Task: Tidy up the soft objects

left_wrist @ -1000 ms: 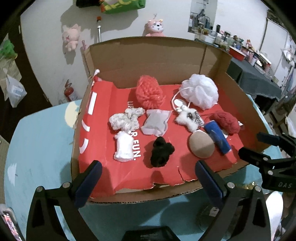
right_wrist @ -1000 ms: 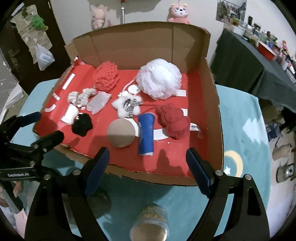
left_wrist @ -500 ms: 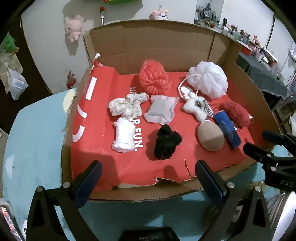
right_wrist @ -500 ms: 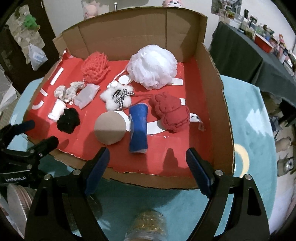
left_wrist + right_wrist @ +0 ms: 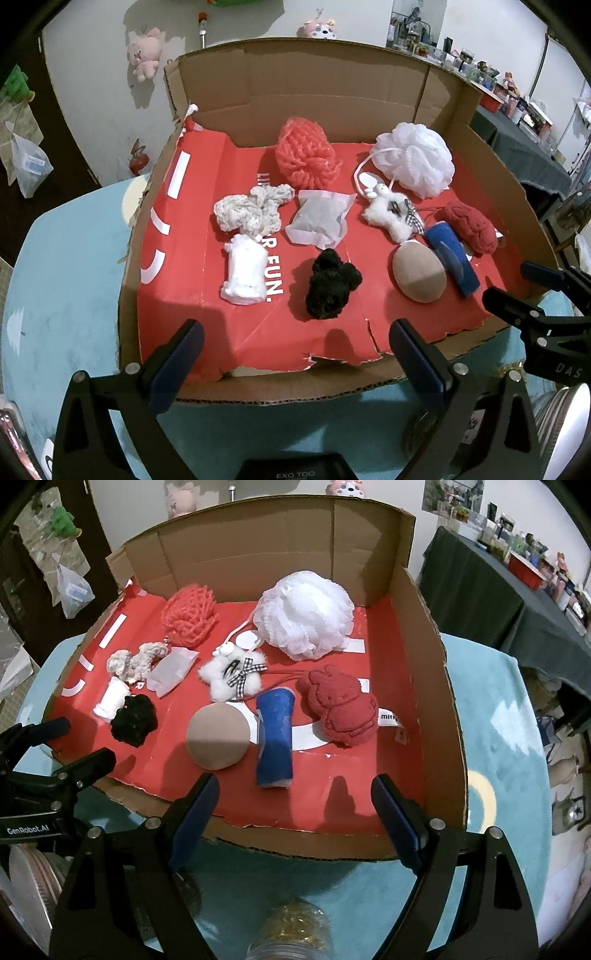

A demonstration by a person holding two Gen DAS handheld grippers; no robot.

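**Both tools spread and empty at the near edge of the box**

The right tool (image 5: 291,812) hangs released over the front lip of the open cardboard box with a red printed floor (image 5: 424,635), nothing between its blue pads. Straight beyond its gap, in the lower middle of the right wrist view, lies the rolled blue cloth tube (image 5: 275,738), its long axis running away from the tool, nearly in line with the fingers. A grasp across its width looks the likeliest next move, and the right hand is the nearer one. Just left of it sits the round tan sponge pad (image 5: 218,736); just right, the dark red plush rabbit (image 5: 341,710).

The left tool (image 5: 291,354) is likewise spread wide and holds nothing. Beyond it, at centre frame, is the fuzzy black pompom (image 5: 332,282), with the small white cloth roll (image 5: 245,271) to its left, lying lengthwise away from the tool.

Farther back in the box lie the cream crocheted piece (image 5: 251,212), the grey paper sachet (image 5: 321,218), the white fluffy toy with a checked bow (image 5: 391,214), the coral knitted ball (image 5: 308,155) and the white mesh bath pouf (image 5: 415,158). All are apart or barely touching. The box rests on a pale blue covered counter (image 5: 62,280).
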